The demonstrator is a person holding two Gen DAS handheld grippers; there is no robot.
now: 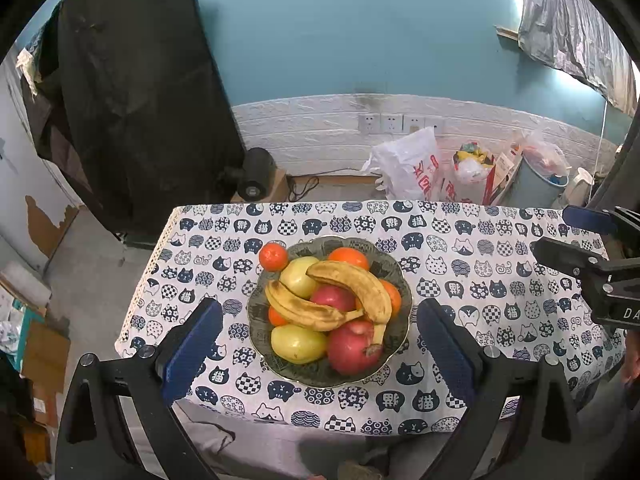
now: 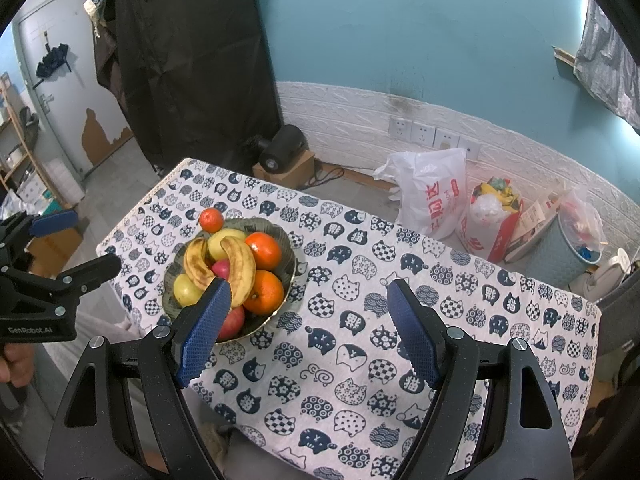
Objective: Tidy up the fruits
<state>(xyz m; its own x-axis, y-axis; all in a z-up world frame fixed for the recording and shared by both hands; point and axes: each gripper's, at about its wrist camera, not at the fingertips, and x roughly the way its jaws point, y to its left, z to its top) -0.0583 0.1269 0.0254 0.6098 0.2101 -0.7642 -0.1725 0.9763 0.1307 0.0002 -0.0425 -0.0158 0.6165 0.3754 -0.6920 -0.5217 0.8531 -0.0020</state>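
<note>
The fruit sits heaped in a dark scalloped bowl on the left part of the table, on a cat-print cloth. Two spotted bananas lie across the top of the pile, over red apples, yellow-green apples and oranges. One small tangerine rests at the bowl's far-left rim, and I can't tell whether it is in the bowl or on the cloth just beside it.

The left gripper hangs straight in front of the bowl, jaws spread wide with nothing between them, the bowl framed between its blue pads. The upper banana's long axis runs from far-left to near-right, slantwise to the line between those pads, so I'd guess a small turn of the wrist would be needed to close across its width.

The right gripper is also spread and empty, over bare cloth, with the bowl off to its left; its left pad covers part of the bowl's near edge in the right wrist view. The left gripper is clearly the nearer one to the fruit.

The lower fruit is mostly buried, so a count isn't possible. No second dish or tray shows on the open right stretch of cloth
</note>
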